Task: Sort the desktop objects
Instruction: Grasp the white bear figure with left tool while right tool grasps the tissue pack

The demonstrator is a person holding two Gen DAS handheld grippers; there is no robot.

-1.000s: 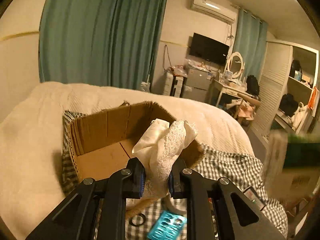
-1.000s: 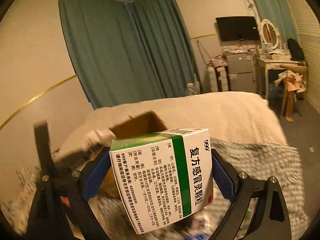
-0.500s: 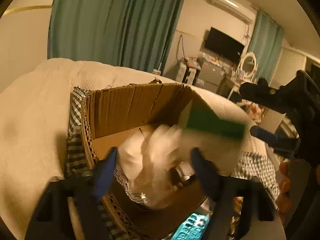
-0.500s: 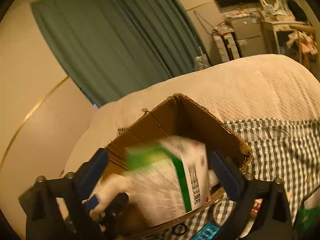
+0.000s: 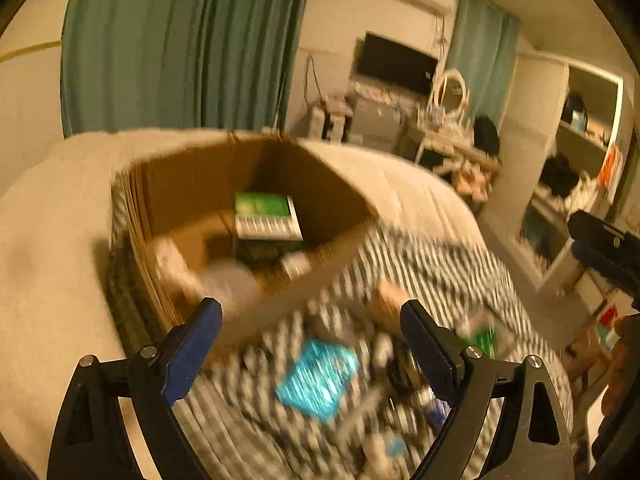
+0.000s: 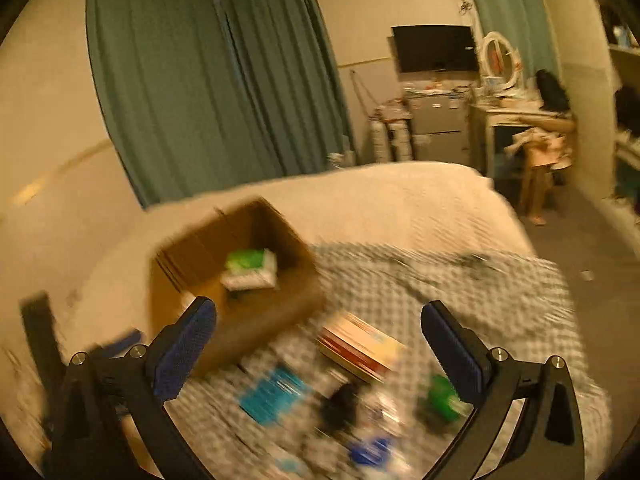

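Left wrist view shows a cream-covered bed [image 5: 48, 240] filling the near and left part of the scene, with a black-and-white checked cloth [image 5: 452, 280] spread over its right half. On the far left edge of that cloth stands an open cardboard box [image 5: 192, 184], its flaps up. Inside the box a green-and-white medicine carton [image 5: 266, 216] lies flat toward the far right corner, and a pale, blurred bundle of white fabric [image 5: 188, 268] sits in the near part of the box. Nearer than the box, on the checked cloth, lie a shiny teal blister pack [image 5: 318, 374], a small green item [image 5: 482, 338] and some dark bits too blurred to name. The left gripper [image 5: 310, 338] hovers above the cloth with its blue-padded jaws spread wide and nothing between them. In the right wrist view the right gripper [image 6: 318, 338] is likewise wide open and empty, held above the same clutter, where a flat red-and-yellow book [image 6: 360, 346] rests just right of the box, near the teal pack and a green object [image 6: 440, 398].
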